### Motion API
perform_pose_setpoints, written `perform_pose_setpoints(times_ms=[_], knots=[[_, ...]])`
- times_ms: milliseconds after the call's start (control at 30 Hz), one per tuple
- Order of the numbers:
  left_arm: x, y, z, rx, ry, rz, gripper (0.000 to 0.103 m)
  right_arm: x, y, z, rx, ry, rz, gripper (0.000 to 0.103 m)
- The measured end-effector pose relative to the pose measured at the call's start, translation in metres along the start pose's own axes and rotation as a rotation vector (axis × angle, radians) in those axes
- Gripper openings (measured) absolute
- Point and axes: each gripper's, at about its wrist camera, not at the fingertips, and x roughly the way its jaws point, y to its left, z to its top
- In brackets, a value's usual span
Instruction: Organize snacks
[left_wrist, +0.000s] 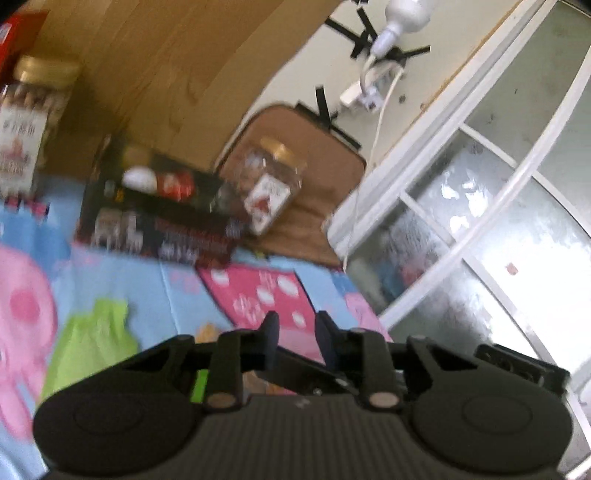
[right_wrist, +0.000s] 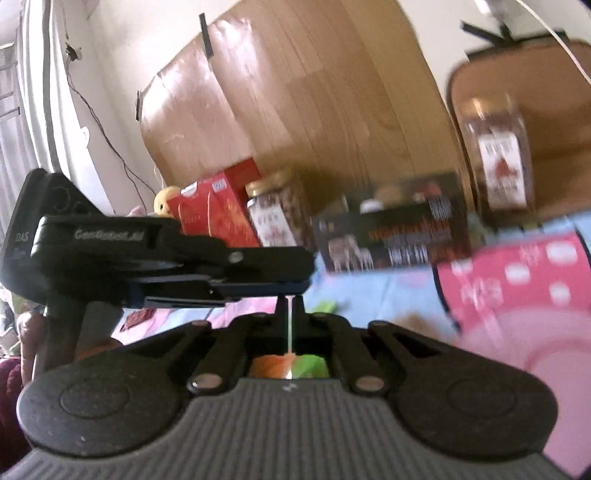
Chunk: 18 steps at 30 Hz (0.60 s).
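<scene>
Both views are blurred. A dark snack box (left_wrist: 155, 218) lies on the cartoon-print cloth (left_wrist: 177, 291), with a clear gold-lidded jar (left_wrist: 271, 184) to its right and another jar (left_wrist: 33, 125) at far left. My left gripper (left_wrist: 297, 332) hovers over the cloth, jaws slightly apart and empty. In the right wrist view my right gripper (right_wrist: 290, 306) is nearly shut with a thin gap, holding nothing I can see. The left gripper's body (right_wrist: 159, 262) crosses just in front of it. Behind stand a red box (right_wrist: 218, 206), a jar (right_wrist: 275, 210), the dark box (right_wrist: 391, 229) and a second jar (right_wrist: 498, 158).
A wooden board (left_wrist: 155, 66) leans against the wall behind the snacks. A brown cushion (left_wrist: 321, 147) stands at the back. A white-framed glass door (left_wrist: 480, 206) runs along the right. A cable and bulb (left_wrist: 384, 40) are taped to the wall.
</scene>
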Motion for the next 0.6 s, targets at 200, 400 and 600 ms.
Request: perform_pose_setpoints(times_ms=[200,400,600], knots=[[-0.011,0.028,0.01,-0.03,-0.029,0.073,0.026,0.0,-0.023,0.008,0.025,-0.019,0.019,0.01],[-0.056,0.055,-0.03,-0.067,0.004,0.155,0.031,-0.014,-0.03,-0.026,0.034,0.16,0.098,0.016],[-0.11,0.064,-0.087,-0.147,0.031,0.224,0.042,-0.007,-0.009,-0.049,0.059,0.338,0.266,0.036]])
